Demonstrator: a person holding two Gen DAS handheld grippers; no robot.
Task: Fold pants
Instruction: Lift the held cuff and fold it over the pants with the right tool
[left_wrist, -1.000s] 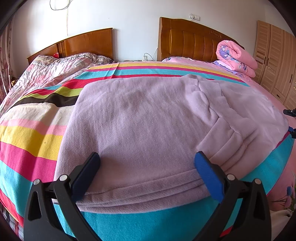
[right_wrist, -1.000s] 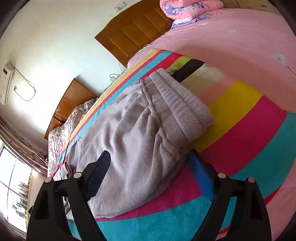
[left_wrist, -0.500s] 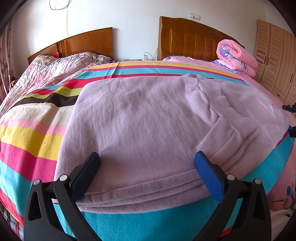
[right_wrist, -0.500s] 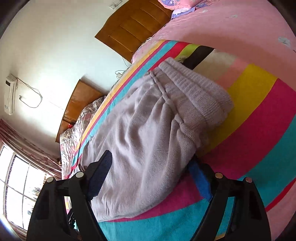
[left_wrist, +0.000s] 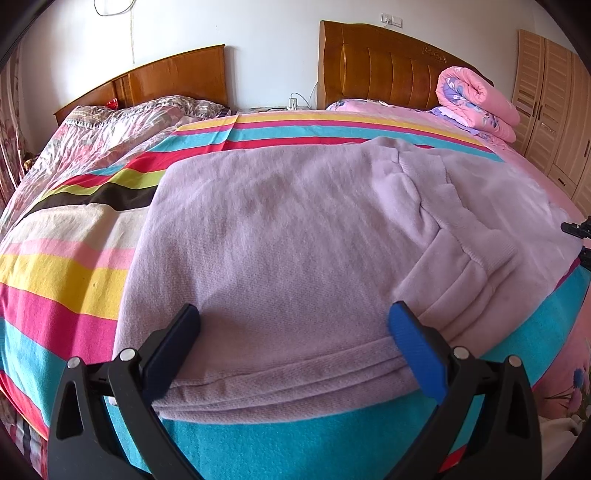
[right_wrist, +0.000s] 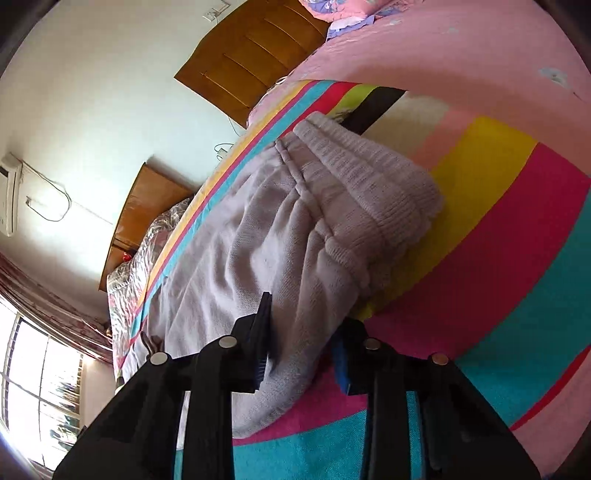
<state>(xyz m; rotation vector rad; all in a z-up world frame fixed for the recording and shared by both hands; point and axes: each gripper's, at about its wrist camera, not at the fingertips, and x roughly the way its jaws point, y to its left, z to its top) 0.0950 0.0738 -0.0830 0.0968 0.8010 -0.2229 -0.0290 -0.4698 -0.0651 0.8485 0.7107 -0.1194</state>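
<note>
The right tongs, wide a second ago, are closing on the waistband corner of the pants lying on the bed, while the left tongs stay wide open over the hem, so lifting looks next.

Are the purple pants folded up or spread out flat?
Folded. The pants lie on the striped blanket in stacked layers, several edges showing along the near side.
</note>
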